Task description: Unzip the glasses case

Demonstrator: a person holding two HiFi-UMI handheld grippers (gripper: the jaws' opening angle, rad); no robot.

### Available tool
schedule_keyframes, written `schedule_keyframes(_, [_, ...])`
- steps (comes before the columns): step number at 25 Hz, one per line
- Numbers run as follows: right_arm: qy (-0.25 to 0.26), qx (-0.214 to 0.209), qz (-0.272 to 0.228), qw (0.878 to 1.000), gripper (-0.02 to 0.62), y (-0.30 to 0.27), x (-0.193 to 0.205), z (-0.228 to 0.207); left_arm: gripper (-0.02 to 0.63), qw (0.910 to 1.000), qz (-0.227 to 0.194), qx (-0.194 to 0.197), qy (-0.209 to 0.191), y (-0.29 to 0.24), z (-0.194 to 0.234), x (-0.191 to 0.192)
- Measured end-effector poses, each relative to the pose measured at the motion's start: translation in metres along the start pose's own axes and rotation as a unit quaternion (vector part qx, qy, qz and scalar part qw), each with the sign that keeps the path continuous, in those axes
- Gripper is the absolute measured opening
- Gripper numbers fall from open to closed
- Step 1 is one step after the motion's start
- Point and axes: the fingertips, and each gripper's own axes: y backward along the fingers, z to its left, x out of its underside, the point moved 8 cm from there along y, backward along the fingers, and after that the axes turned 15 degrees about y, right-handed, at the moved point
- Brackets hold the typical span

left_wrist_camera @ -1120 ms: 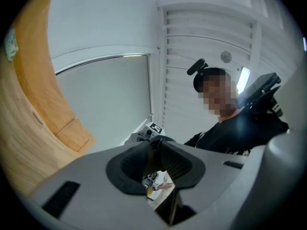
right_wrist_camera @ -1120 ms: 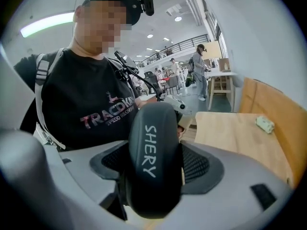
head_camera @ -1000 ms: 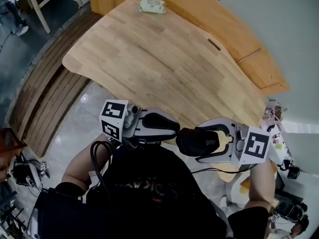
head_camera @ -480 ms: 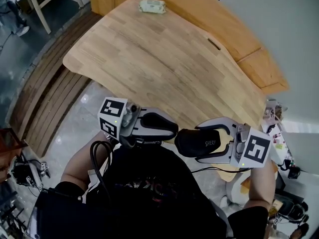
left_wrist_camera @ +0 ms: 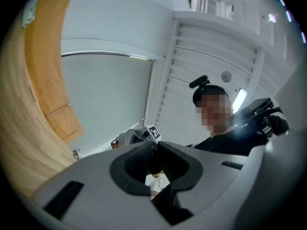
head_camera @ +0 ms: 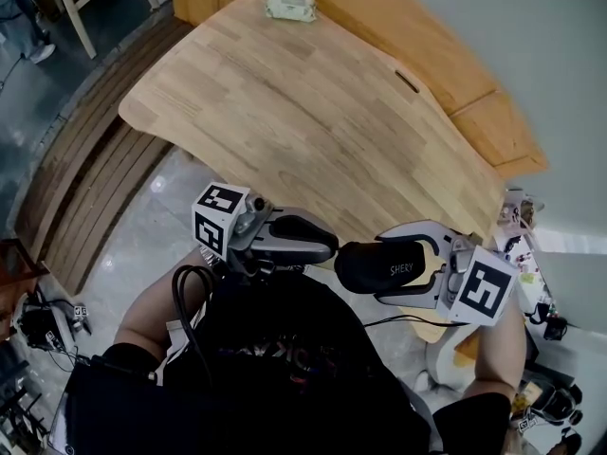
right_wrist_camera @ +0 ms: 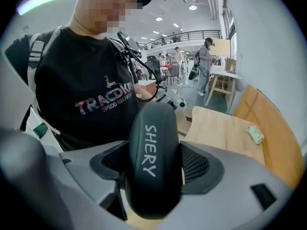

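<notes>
A black glasses case (head_camera: 375, 265) printed SHERY is held in front of the person's chest, off the table. My right gripper (head_camera: 387, 273) is shut on it, and the mesh pads press both of its long sides in the right gripper view (right_wrist_camera: 152, 159). From the left, my left gripper (head_camera: 333, 248) comes in with its tips at the case's near end. In the left gripper view its jaws (left_wrist_camera: 154, 148) stand almost together, with a small dark piece, seemingly the zipper pull, pinched between them. The zipper itself is hidden.
A light wooden table (head_camera: 313, 112) lies beyond the grippers, with a small white packet (head_camera: 289, 8) at its far edge, also in the right gripper view (right_wrist_camera: 255, 134). A black cable (head_camera: 190, 297) loops under the left gripper. Chairs and people stand far off.
The left gripper has rolled a little, so its marker cube now shows a different face. The right gripper and the case have stayed where they were.
</notes>
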Motion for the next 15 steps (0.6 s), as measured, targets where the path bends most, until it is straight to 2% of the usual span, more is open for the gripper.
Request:
schedule_keyframes(7, [0.009,0.008,0.006,1.0,0.348,-0.0016,-0.0034,0.0016,0.051,0.9998,0.007,-0.006,-0.015,-0.0009,-0.004,0.0029])
schedule_keyframes(12, [0.016,0.017,0.014,1.0,0.348,-0.003,-0.0042,0.0011,0.051,0.999,0.011,-0.032,-0.031,-0.0008,-0.0046,0.0026])
schedule_keyframes(15, [0.013,0.031,0.019,0.999,0.348,-0.0051,-0.0016,-0.0008,0.015,0.9969,0.01,-0.061,-0.05,0.0024,-0.0046,0.0003])
